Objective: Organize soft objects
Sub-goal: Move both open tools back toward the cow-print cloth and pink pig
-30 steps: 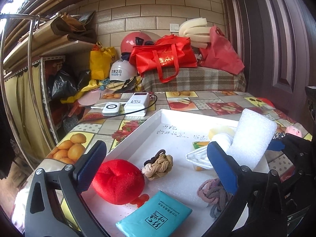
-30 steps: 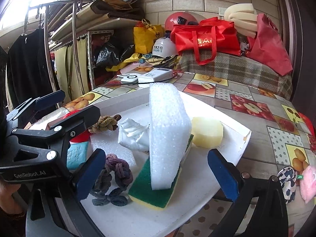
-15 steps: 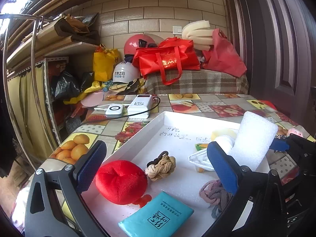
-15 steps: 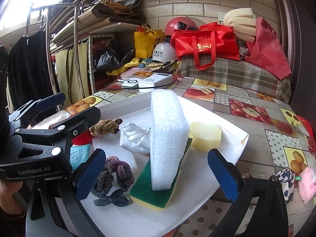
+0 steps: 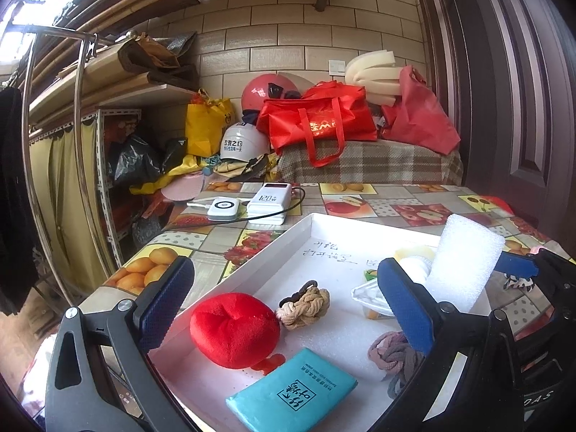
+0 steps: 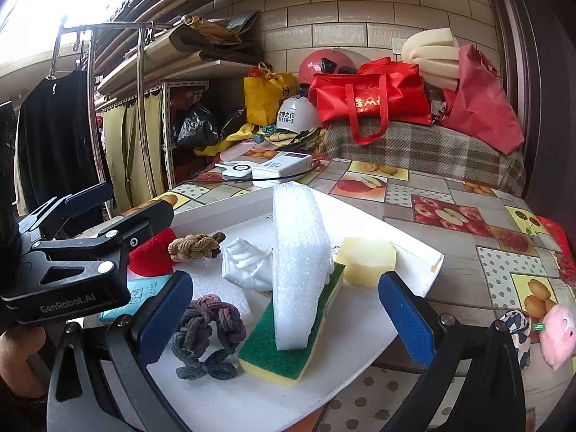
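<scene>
A white tray (image 5: 273, 248) (image 6: 406, 252) holds the soft things: a red plush ball (image 5: 234, 329), a tan knotted rope (image 5: 304, 306) (image 6: 194, 246), a teal tissue pack (image 5: 291, 390), a purple-grey knotted rope (image 6: 207, 334) (image 5: 394, 356), a white foam block (image 6: 300, 262) (image 5: 464, 262) leaning on a green-and-yellow sponge (image 6: 288, 338), a crumpled white cloth (image 6: 246, 264) and a yellow sponge (image 6: 367, 261). My left gripper (image 5: 284, 306) is open above the red ball and tan rope. My right gripper (image 6: 284, 309) is open around the foam block and sponge, holding nothing.
Power banks (image 5: 268, 203) with a cable lie beyond the tray on the fruit-print tablecloth (image 6: 446, 212). A pink plush toy (image 6: 558, 334) and a spotted cloth (image 6: 518, 327) sit at the right table edge. Red bags (image 5: 316, 122), helmets and shelving crowd the back.
Both grippers have drawn back and risen slightly from the tray; the objects sit a little lower in both views. Nothing on the tray has moved.
</scene>
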Available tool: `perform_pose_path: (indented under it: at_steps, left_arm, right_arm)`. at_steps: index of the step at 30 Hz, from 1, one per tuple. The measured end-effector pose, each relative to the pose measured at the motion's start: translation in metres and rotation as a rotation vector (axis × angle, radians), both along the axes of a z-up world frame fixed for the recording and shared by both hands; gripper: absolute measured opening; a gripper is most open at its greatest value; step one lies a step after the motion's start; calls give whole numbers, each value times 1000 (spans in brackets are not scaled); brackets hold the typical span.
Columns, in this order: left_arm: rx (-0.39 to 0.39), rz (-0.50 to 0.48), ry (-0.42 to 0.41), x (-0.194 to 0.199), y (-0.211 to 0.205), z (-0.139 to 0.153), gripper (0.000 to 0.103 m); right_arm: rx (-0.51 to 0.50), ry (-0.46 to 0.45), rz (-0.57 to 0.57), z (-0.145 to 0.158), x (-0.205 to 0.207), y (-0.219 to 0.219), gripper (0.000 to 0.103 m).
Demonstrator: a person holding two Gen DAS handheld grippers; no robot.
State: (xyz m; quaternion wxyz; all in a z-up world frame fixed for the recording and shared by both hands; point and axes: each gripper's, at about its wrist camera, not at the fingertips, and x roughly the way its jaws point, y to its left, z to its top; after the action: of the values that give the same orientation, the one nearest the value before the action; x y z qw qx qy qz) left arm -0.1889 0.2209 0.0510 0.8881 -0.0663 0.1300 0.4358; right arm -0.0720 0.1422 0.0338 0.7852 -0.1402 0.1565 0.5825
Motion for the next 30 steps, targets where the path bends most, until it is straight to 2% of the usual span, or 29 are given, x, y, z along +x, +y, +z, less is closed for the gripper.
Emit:
perform_pose_path:
  at_steps: [8,17,26,30]
  left_arm:
    - [-7,7,0,1,-5,0,103]
    - [-7,-36,13,8,-26,-2,103]
    - [15,-147,42,26,-60,-1,103]
    - [38,-194,71,36,-78,-1,103]
  right_arm:
    - [34,-18,-16,3,-3,-10,103]
    - [7,56,-14,0,11,-24,103]
    - [47,-29,-46,4,15,-64,103]
    - [55,-39,-89,6,30,-82,103]
